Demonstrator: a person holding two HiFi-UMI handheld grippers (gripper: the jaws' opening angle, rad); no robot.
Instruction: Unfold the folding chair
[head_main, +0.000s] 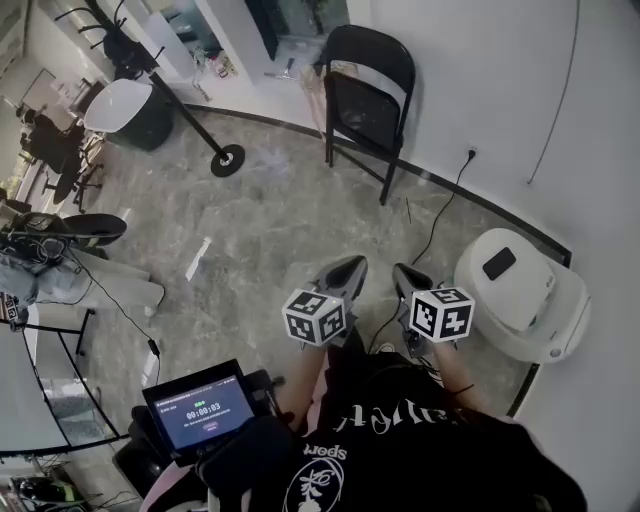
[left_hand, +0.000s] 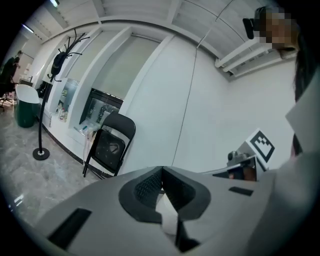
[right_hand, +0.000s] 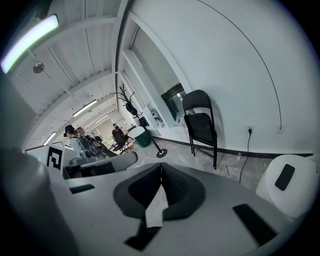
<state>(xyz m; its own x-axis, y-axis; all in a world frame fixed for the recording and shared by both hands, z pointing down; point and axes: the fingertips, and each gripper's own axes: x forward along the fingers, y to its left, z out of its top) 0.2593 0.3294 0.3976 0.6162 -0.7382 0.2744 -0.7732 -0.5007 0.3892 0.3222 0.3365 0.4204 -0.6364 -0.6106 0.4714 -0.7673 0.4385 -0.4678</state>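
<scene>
Head view: left gripper (head_main: 355, 266) and right gripper (head_main: 403, 272), fingers pressed together, face the folding chair (head_main: 368, 100).

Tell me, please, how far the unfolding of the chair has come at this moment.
Done: nothing yet. The folding chair stands folded flat against the wall. In hand: nothing; the left gripper and the right gripper are both shut, empty and well short of the chair. Left: everything, probably approaching it, gripping frame and seat, and opening it out.
</scene>
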